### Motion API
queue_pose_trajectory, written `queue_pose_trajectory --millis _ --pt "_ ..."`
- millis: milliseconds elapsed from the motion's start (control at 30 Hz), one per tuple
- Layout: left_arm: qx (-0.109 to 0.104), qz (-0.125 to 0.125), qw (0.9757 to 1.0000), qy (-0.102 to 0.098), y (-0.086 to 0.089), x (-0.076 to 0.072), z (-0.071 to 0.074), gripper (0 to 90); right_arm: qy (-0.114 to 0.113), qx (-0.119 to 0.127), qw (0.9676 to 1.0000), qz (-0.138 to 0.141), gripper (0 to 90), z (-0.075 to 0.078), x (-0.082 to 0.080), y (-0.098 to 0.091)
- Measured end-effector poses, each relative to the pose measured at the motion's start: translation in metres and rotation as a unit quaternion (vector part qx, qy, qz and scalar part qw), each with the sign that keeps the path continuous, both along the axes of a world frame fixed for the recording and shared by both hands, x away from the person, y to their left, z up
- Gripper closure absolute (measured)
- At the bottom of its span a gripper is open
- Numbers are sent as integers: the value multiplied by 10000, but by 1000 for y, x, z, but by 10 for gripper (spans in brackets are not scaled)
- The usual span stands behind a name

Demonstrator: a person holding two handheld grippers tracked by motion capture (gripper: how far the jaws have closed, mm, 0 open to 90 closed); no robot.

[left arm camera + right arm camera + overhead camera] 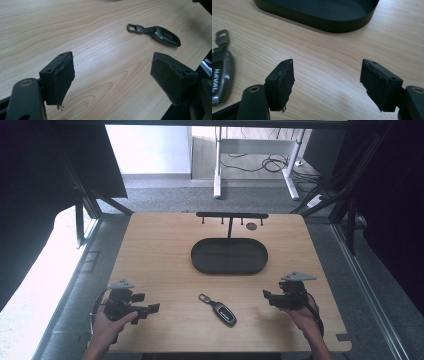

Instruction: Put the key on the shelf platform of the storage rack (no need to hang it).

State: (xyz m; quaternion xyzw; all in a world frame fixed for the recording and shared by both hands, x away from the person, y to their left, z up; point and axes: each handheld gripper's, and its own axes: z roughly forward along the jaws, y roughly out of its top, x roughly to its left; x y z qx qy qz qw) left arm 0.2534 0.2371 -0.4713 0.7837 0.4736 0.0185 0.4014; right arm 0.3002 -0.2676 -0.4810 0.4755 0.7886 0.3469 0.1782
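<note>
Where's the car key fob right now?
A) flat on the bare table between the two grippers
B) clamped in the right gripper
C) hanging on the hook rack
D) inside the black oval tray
A: the key fob lies flat on the wood of the table, between the left gripper and the right gripper, nearer the person than the oval tray; nothing sits between either gripper's jaws.

The desk (pixel 150 240) carries one car key (pixel 218 309), one black oval tray (pixel 229 256) and one hook rack (pixel 232 215); two grippers.

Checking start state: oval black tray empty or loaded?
Empty. The tray shows bare black floor; the key fob lies outside it on the table.
</note>
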Motion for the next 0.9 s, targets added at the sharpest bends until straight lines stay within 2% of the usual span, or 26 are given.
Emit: queue_pose_trajectory --millis 233,333,667,900 --pt "-5 -11 10000 -21 -1 0 1 196 -25 -84 9996 266 294 24 -1 12" --pt "-15 -6 10000 -14 -1 0 1 196 36 -110 9993 356 302 31 0 16" --pt "-15 -26 10000 -6 -2 0 1 196 216 -309 9966 739 336 48 4 37" --pt "-14 -36 10000 0 -3 0 1 196 307 -375 9944 934 341 52 7 51"
